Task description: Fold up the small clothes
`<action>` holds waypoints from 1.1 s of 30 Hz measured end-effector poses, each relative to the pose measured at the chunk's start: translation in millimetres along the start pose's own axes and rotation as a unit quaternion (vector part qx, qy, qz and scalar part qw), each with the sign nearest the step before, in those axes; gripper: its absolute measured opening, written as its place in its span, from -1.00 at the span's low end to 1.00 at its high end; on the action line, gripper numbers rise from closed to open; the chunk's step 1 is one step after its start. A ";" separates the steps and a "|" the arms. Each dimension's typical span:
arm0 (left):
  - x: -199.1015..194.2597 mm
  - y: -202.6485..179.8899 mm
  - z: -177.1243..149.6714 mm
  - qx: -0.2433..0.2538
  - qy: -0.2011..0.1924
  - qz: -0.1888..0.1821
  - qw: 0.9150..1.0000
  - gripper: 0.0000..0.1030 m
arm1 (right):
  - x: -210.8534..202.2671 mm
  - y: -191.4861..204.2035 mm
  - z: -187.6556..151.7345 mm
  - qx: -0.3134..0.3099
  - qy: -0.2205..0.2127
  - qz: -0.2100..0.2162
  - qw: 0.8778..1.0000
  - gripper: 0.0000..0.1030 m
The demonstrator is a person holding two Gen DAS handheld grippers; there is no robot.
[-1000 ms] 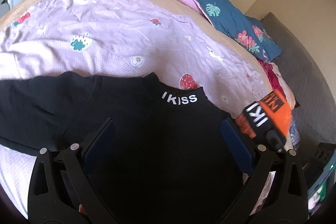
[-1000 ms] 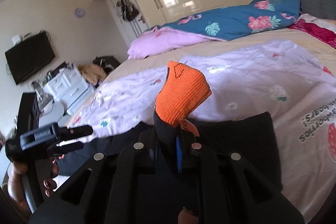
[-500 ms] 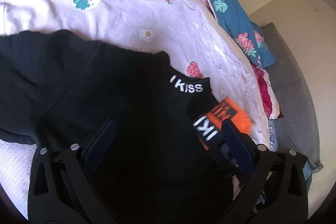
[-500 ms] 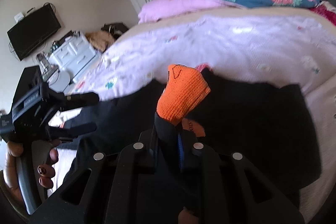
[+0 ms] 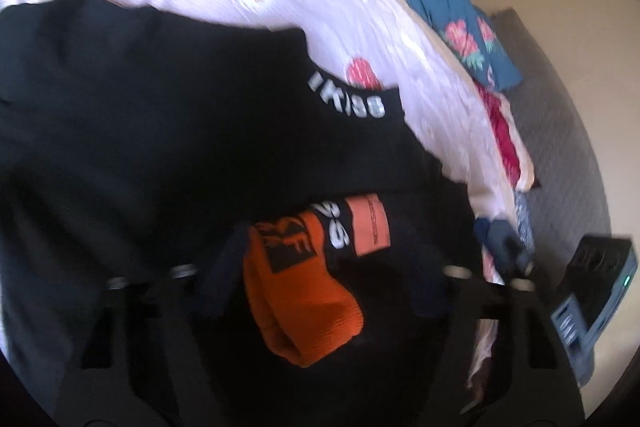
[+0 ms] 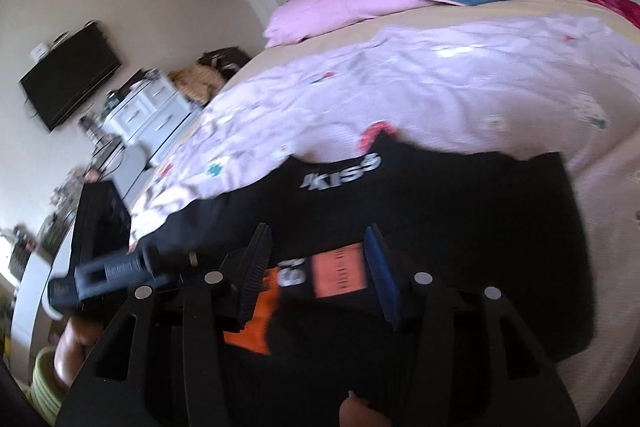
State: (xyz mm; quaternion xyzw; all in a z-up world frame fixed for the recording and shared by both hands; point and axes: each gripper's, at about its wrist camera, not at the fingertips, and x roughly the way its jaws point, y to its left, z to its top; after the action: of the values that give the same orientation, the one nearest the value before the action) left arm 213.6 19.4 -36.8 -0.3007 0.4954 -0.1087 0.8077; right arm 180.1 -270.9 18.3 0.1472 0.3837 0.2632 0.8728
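Black knit garment [image 5: 160, 147] with orange cuff [image 5: 304, 291] is seen between closing left gripper [image 5: 320, 279] and opening right gripper [image 6: 316, 275]; wall-mounted television [image 6: 70, 75] is shown only in the right view.

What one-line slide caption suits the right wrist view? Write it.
Right gripper opening over an orange-cuffed black sleeve laid on the black knit top, spread across a lilac printed bedsheet.

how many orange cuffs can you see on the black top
1. The orange cuff lies folded across the middle of the black top, below its lettered collar. The other sleeve end is out of view, so a second may be hidden.
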 end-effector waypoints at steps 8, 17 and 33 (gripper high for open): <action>16.0 -21.8 -14.6 0.070 0.002 0.064 0.995 -0.45 | -21.4 -37.8 10.1 0.043 -0.033 -0.029 0.998 -0.07; 6.7 -6.8 -20.7 0.064 0.026 0.082 0.994 0.15 | -27.1 -48.8 13.8 0.067 -0.044 -0.034 0.996 -0.06; -69.6 -73.6 -0.4 0.149 -0.104 0.014 0.983 -0.87 | -53.5 -50.5 20.9 0.042 -0.078 -0.058 0.994 -0.06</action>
State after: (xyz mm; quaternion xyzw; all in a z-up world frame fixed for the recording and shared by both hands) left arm 188.5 -6.3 57.9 -0.1801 0.3913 -0.1381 0.8918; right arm 182.9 -344.0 40.6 0.1811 0.3332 0.1833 0.9070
